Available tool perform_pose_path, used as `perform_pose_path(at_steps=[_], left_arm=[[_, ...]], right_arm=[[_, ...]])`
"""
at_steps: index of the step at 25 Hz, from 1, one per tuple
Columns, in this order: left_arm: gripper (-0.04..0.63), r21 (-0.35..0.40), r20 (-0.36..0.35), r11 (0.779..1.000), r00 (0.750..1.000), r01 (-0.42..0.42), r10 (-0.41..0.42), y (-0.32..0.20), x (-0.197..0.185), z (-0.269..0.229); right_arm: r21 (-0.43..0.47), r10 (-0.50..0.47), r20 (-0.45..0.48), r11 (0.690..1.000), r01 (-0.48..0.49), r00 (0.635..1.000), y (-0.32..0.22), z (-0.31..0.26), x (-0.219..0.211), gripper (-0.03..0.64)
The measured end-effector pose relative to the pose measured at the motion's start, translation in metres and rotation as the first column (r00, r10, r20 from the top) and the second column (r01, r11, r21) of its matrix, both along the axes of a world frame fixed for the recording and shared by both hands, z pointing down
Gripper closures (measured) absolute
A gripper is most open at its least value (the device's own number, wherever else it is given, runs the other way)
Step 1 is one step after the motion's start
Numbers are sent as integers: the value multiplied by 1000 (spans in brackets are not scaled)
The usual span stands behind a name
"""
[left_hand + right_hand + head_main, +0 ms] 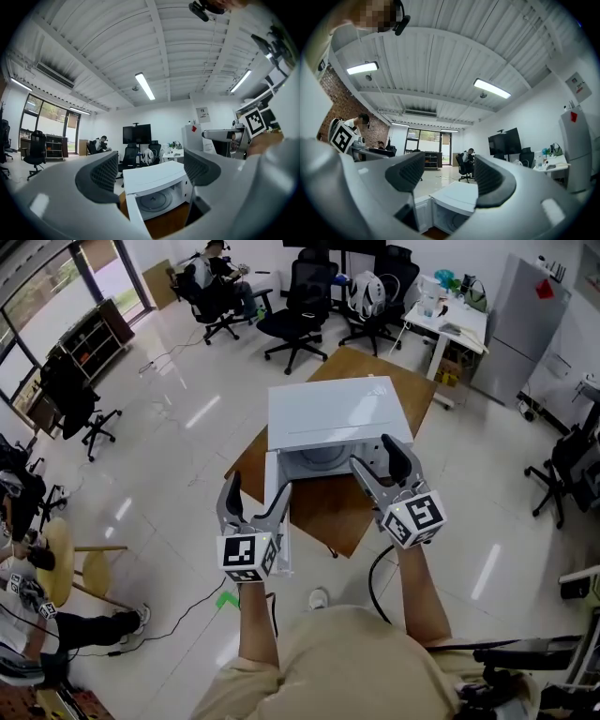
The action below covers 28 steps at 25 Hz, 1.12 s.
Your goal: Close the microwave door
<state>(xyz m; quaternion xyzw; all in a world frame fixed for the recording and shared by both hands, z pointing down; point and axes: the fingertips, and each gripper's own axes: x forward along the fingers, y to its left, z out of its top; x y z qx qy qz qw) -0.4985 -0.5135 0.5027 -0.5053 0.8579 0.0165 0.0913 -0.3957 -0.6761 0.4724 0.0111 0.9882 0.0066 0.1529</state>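
White door (135, 219) stands open; left hand-held gripper (259, 487) and right hand-held gripper (373, 453) gape empty; shoving hard may skid the microwave (337, 413).

White microwave (337, 413) on brown table (334, 512), black office chairs (298, 310)

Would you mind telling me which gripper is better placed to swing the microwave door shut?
Likely left. The left gripper, jaws apart and empty, sits right beside the open door, which swings out on that side; the right gripper faces the cavity.
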Motion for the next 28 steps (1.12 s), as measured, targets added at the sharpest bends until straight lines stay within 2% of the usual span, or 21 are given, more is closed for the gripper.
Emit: perform_pose_path(at_steps=[4,6,8,11,14,16,18,19,20,21,25,26,28], left_arm=[[153,-13,-86,1000,996,-15,13,68,-41,40],[153,-33,-153,998,987,-45,39,87,-56,71],[153,-59,-236,996,970,-69,53,91,-77,97],[153,-116,-358,988,932,-98,50,87,-110,125],[153,-155,-439,980,897,-126,45,83,-131,133],[153,-173,-434,973,899,-151,62,86,-140,124],[153,-240,-355,951,929,-197,102,94,-144,116],[153,-280,-303,930,941,-237,149,97,-142,113],[153,-319,-267,903,941,-288,206,100,-139,114],[152,-353,-260,871,930,-342,260,102,-134,117],[124,-451,-334,738,862,-501,382,97,-115,147],[123,-483,-351,693,844,-535,407,94,-108,161],[124,-510,-416,600,787,-617,456,90,-91,193]], right_arm=[[138,8,-66,990,2,998,64,13,-37,299],[161,31,-92,987,-16,995,70,20,-43,301],[129,41,-113,991,-26,993,52,22,-54,301],[61,38,-139,998,-30,990,6,23,-77,301],[19,14,-140,1000,-11,990,-26,24,-95,299],[9,-15,-132,1000,17,991,-35,26,-104,301],[3,-41,-132,999,42,990,-36,36,-111,301],[-1,-52,-131,999,52,990,-36,41,-113,301],[-6,-62,-127,998,62,990,-35,45,-113,301],[-11,-72,-122,997,72,990,-34,49,-112,301],[-22,-102,-118,995,100,988,-43,63,-112,301],[-23,-102,-120,995,100,988,-47,69,-112,301],[-37,-97,-118,995,93,988,-54,80,-108,301]])
